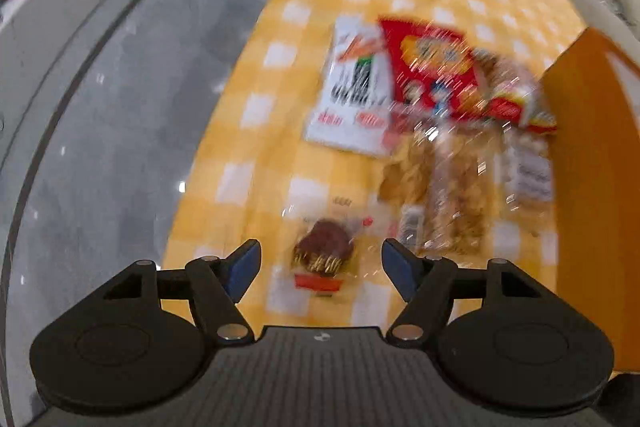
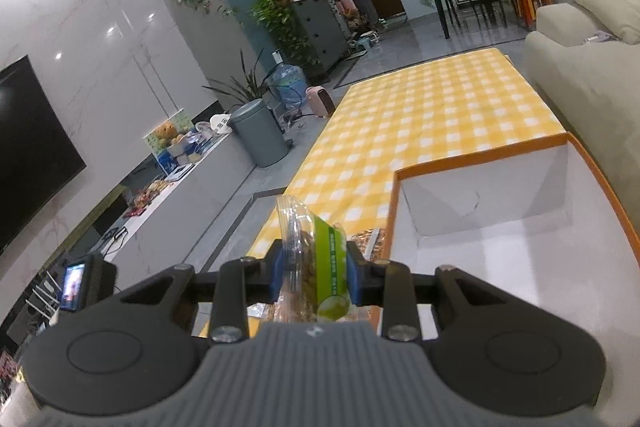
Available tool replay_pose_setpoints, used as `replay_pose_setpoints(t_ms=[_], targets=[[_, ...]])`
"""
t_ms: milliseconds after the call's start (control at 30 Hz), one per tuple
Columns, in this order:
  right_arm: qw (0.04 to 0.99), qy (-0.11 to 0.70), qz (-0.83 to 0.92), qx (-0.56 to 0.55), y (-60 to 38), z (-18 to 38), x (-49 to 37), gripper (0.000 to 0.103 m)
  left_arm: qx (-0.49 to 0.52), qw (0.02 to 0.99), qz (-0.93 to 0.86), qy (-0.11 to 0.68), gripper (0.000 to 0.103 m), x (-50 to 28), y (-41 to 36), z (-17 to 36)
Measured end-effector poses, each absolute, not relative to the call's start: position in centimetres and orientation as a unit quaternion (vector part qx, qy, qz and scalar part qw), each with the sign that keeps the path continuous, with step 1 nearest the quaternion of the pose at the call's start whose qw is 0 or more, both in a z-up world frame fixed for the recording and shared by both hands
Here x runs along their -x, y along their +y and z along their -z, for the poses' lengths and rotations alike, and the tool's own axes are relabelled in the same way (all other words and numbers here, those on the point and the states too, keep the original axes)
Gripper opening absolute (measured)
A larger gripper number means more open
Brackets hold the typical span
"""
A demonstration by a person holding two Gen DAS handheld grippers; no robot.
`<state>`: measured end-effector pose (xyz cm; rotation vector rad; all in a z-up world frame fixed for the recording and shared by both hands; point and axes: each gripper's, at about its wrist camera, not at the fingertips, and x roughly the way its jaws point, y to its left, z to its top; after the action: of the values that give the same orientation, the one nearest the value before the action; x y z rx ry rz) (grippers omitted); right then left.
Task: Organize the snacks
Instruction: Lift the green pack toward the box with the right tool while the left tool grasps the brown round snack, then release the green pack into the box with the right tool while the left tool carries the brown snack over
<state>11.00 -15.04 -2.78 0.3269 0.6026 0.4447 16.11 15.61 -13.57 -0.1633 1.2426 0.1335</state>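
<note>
Crinkly clear wrap is making the chocolate snack slippery between the gaping, empty left tool; the right tool, clamping a green packet, is risking snagging the box rim at three o'clock.

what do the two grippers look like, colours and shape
Both look alike. The left gripper and right gripper each have black linkage arms with silver pivot bolts, two round black discs at the base, and a grey ribbed body between them. The fingertips carry blue pads. No cables, sleeves or hands show.
</note>
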Motion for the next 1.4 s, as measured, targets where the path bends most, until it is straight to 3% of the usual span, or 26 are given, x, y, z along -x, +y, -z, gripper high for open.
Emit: replay_pose_setpoints(t_ms=[167, 200, 267, 400, 700, 1000, 1267, 1400], targets=[[0.922, 0.288, -0.223, -0.134, -14.4, 2.4, -10.8, 0.029, 0.063, 0.798, -0.072, 0.595, 0.078, -15.9, 15.6, 15.5], [0.923, 0.287, -0.223, -0.128, -14.4, 2.4, -10.7, 0.029, 0.064, 0.802, -0.069, 0.59, 0.067, -15.9, 15.6, 15.4], [0.924, 0.287, -0.222, -0.123, -14.6, 2.4, -10.8, 0.029, 0.074, 0.807, -0.054, 0.583, 0.057, -15.8, 15.5, 15.4], [0.925, 0.295, -0.212, -0.114, -14.6, 2.7, -11.0, 0.029, 0.065, 0.814, -0.064, 0.573, 0.045, -15.4, 15.2, 15.2], [0.927, 0.293, -0.204, -0.118, -15.0, 2.0, -11.0, 0.029, 0.086, 0.849, -0.05, 0.519, 0.044, -13.2, 14.7, 10.5], [0.918, 0.297, -0.213, -0.157, -18.3, 1.4, -10.7, 0.029, 0.104, 0.883, 0.032, 0.456, 0.044, -13.7, 8.7, 3.9], [0.893, 0.352, -0.172, -0.221, -21.3, 4.6, -12.6, 0.03, 0.156, 0.869, 0.085, 0.461, 0.044, -15.5, 3.3, 4.3], [0.879, 0.416, -0.114, -0.201, -22.0, 6.5, -14.2, 0.029, 0.134, 0.871, 0.101, 0.463, 0.044, -15.2, 1.8, 5.4]])
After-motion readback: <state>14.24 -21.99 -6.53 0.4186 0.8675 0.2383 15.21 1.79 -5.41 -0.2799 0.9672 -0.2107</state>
